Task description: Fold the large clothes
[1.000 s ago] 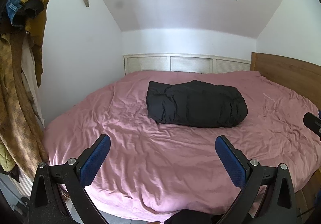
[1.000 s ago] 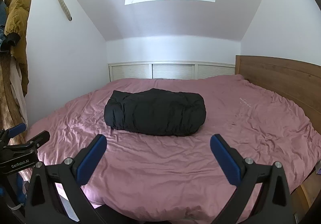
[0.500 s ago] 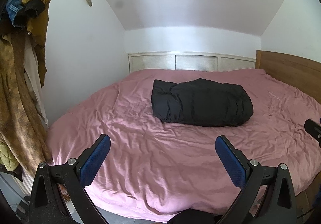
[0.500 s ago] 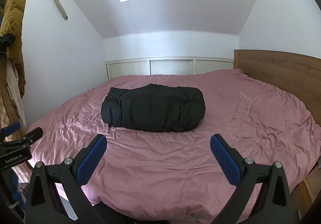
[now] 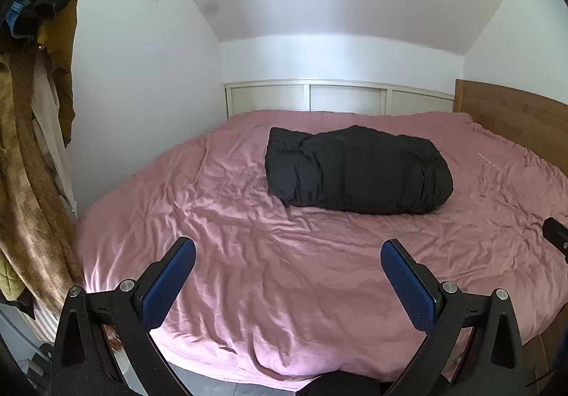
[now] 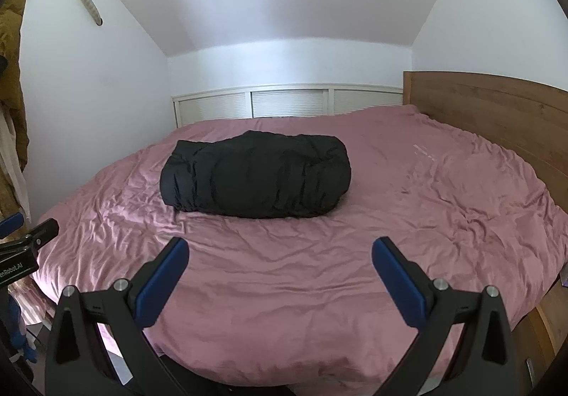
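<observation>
Since a second ago the black puffy quilted garment has slid rightward in my left view and sits a little lower in both. It lies bundled on the rumpled pink bedspread, centre of both frames, well apart from me. My left gripper and right gripper hover near the bed's front edge, jaws wide, holding nothing. I judge the slippery padded bundle could spring open if I pinch only its outer layer, or drag the spread along.
</observation>
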Tool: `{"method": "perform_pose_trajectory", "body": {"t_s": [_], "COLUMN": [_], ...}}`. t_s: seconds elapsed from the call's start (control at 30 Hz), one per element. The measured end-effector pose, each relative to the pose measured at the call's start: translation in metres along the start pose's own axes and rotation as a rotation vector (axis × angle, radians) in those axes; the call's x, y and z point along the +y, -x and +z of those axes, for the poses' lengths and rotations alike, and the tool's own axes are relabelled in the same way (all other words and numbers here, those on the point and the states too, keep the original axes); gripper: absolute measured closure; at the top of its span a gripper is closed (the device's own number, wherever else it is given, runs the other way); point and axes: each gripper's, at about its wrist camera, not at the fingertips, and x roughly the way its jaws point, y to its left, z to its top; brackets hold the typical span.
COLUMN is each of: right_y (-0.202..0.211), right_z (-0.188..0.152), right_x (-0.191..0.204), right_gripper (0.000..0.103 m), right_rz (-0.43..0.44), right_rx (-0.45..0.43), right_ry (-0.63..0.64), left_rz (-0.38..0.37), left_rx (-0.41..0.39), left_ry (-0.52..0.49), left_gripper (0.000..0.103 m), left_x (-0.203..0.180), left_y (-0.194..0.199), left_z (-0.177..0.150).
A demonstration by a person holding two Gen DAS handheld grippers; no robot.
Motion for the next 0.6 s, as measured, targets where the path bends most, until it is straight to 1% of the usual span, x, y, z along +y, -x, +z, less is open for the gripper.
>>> {"method": "perform_pose_trajectory", "body": {"t_s": [0.17,0.6], "right_y": [-0.012,-0.038], "right_z": [-0.004,-0.008], "right_x": [-0.007,-0.016], "right_gripper": [0.0,0.0], "right_rz": [-0.013,-0.037], "right_rx": [0.024,0.039], "right_ry": [-0.009,-0.025], "left_rz": [-0.002,-0.006], "left_rx": [0.018,0.07], "left_ry": [-0.005,-0.01], "left_gripper": [0.001,0.001], "left_x": [-0.001,0.0], "left_y": [-0.01,-0.046], "left_z": [-0.002,-0.006]}}
